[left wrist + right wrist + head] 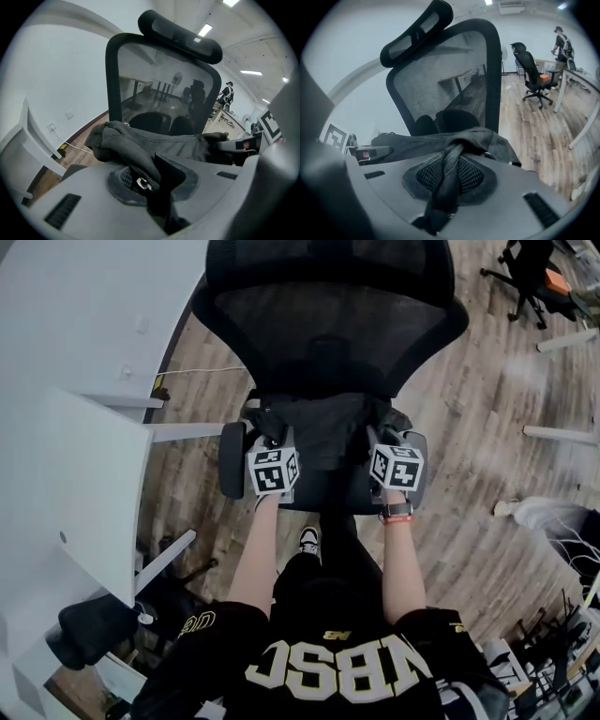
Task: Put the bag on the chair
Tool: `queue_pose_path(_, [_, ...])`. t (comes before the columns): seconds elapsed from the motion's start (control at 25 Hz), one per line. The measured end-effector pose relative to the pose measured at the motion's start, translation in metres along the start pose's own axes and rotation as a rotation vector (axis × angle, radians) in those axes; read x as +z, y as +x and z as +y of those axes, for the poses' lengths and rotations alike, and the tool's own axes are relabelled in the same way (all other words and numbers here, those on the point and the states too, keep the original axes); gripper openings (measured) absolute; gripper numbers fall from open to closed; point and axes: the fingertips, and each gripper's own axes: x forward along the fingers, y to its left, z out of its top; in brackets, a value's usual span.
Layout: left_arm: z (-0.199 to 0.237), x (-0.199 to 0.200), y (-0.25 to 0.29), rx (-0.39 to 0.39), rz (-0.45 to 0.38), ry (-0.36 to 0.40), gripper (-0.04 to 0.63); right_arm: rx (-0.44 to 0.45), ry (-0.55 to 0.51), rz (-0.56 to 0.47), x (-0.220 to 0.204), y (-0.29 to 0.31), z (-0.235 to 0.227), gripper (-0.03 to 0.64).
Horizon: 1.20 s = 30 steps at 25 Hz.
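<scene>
A dark grey fabric bag (pixel 323 427) hangs stretched between my two grippers, just above the seat (pixel 328 493) of a black mesh-backed office chair (pixel 328 324). My left gripper (pixel 272 439) is shut on the bag's left end. In the left gripper view, bunched fabric (pixel 136 145) with a zipper pull sits between the jaws of the left gripper (pixel 145 180). My right gripper (pixel 384 435) is shut on the bag's right end. In the right gripper view, a strap (pixel 449 173) runs down between the jaws of the right gripper (pixel 445 187). The bag's underside is hidden.
A white desk (pixel 84 474) and wall stand close on the left. The chair's armrests (pixel 232 460) flank the grippers. A second office chair (pixel 532 70) and a distant person (pixel 560 44) are at the far right, by white table legs (pixel 562 432) on the wooden floor.
</scene>
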Motion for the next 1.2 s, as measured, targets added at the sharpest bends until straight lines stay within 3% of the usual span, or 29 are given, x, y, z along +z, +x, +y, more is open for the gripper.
queue_pose_path(0.24, [0.017,-0.054,0.041,0.034,0.125,-0.061,0.052,0.021,0.055,0.132,-0.053,0.051,-0.018,0.074])
queue_pose_path(0.36, [0.024,-0.070,0.061,0.045,0.167,-0.074,0.059,-0.009,0.071,0.162,-0.058,0.070,-0.027,0.071])
queue_pose_path(0.92, [0.052,-0.104,0.137,0.078,0.218,-0.105,0.096,-0.002,-0.035,0.280,-0.093,0.147,-0.060,0.100])
queue_pose_path(1.08, [0.060,-0.099,0.151,0.053,0.218,-0.111,0.165,-0.008,-0.048,0.328,-0.092,0.156,-0.070,0.193])
queue_pose_path(1.16, [0.064,-0.096,0.150,0.043,0.216,-0.139,0.292,0.001,-0.051,0.339,-0.093,0.156,-0.068,0.279])
queue_pose_path(1.2, [0.065,-0.095,0.148,0.040,0.213,-0.163,0.324,-0.001,-0.050,0.336,-0.092,0.155,-0.068,0.310])
